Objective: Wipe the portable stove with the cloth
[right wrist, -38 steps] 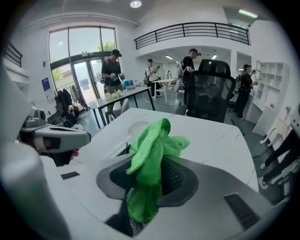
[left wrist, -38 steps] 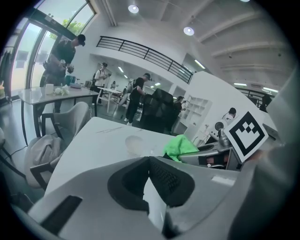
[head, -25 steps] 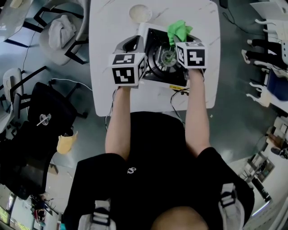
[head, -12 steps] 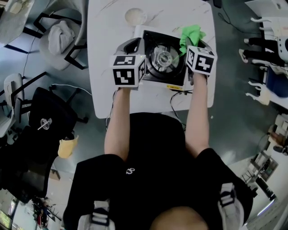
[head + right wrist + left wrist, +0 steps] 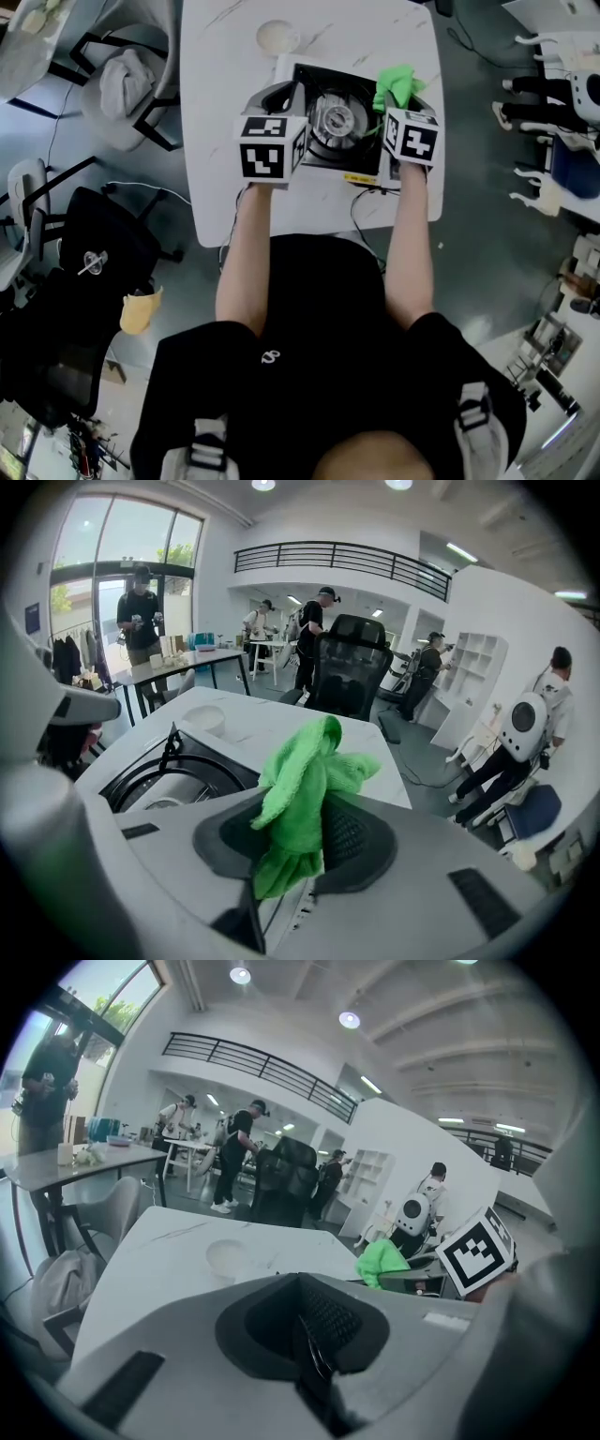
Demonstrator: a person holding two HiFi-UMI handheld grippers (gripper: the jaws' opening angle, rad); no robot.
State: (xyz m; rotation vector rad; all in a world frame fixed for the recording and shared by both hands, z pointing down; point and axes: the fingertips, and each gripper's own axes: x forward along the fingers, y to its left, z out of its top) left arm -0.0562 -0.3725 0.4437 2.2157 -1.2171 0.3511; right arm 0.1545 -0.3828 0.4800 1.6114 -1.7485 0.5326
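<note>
1. While the person's forearms reached out over the near edge of the white table [image 5: 225, 66], both grippers sat over the portable stove [image 5: 339, 120], one at each side of it.
2. At the stove's left side, the left gripper [image 5: 309, 1340] had its jaws pressed together with nothing between them. Whether it bore down on the stove's casing to steady it could not be told.
3. At the right side, the right gripper [image 5: 305, 841] was clenched on the green cloth [image 5: 302, 780]. The cloth bunched up above the jaws and hung in a loose tail below them, over the stove's far right corner.
4. Between the two grippers the burner ring and its pan supports lay bare.
5. By my reading, the wiping step was in hand, with the cloth at the right end of a stroke.
6. The next move seemed to call for lowering the loose tail flat onto the top plate. It would then be drawn across toward the burner, kept clear of the pan supports, which could snag the fabric.
7. Farther off, a small round dish [image 5: 278, 37] stood on the table beyond the stove's far left corner, apart from it.
8. Beyond the table, desks, chairs and several people filled the room.
</note>
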